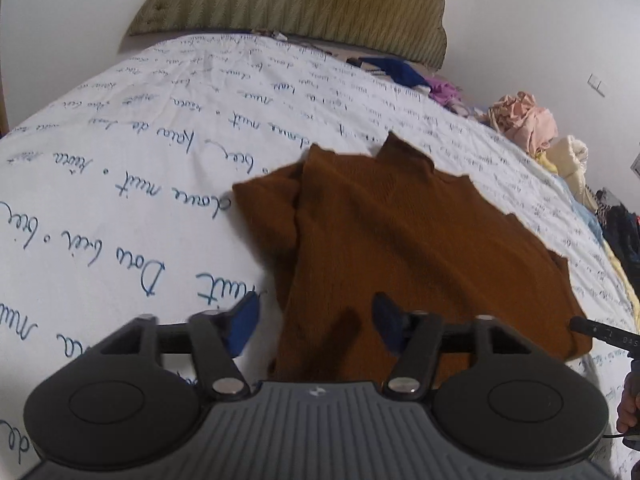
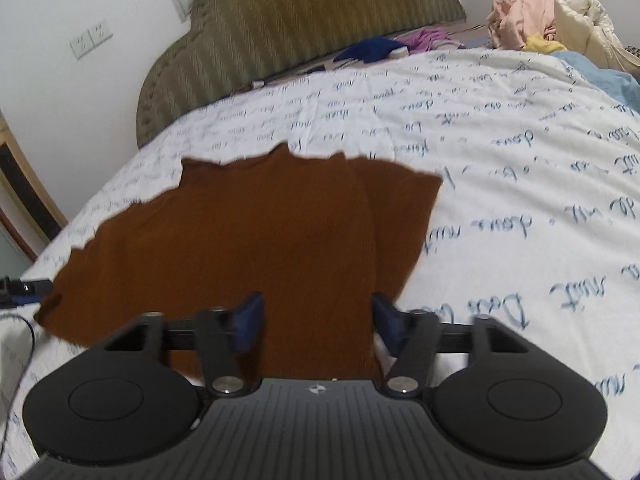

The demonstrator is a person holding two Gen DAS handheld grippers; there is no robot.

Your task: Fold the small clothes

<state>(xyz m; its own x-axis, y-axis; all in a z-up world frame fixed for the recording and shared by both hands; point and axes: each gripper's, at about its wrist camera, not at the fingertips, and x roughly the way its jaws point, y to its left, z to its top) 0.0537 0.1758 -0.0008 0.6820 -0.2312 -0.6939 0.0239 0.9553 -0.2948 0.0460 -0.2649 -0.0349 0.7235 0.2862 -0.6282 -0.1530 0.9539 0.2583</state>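
Left gripper (image 1: 316,324): jaws partly open, blue pads apart, nothing pinched. It hangs over the near left edge of the brown knit top (image 1: 400,240); the left pad is over bare sheet, the right pad over brown fabric. Can't tell if either pad touches the cloth.

Right gripper (image 2: 318,322): jaws also partly open, no grip visible. Both blue pads sit over the near hem of the brown top, with the right pad at the fabric's right fold edge. Contact can't be judged from this angle.

Brown knit top lies flat on the white bedsheet (image 2: 520,160) printed with blue handwriting, neck pointing away toward the headboard. In the left wrist view one sleeve is folded out to the left of the body; in the right wrist view a folded layer sits along the right side. In the left view the tip of the other tool and part of a hand (image 1: 628,404) show at the right edge.

Farther back: dark blue and purple clothes (image 2: 384,48) near the head of the bed, then a heap of pink and cream garments (image 2: 532,16) at the far right. Olive padded headboard (image 2: 280,40) against a white wall, wall sockets (image 2: 91,39) to its left.
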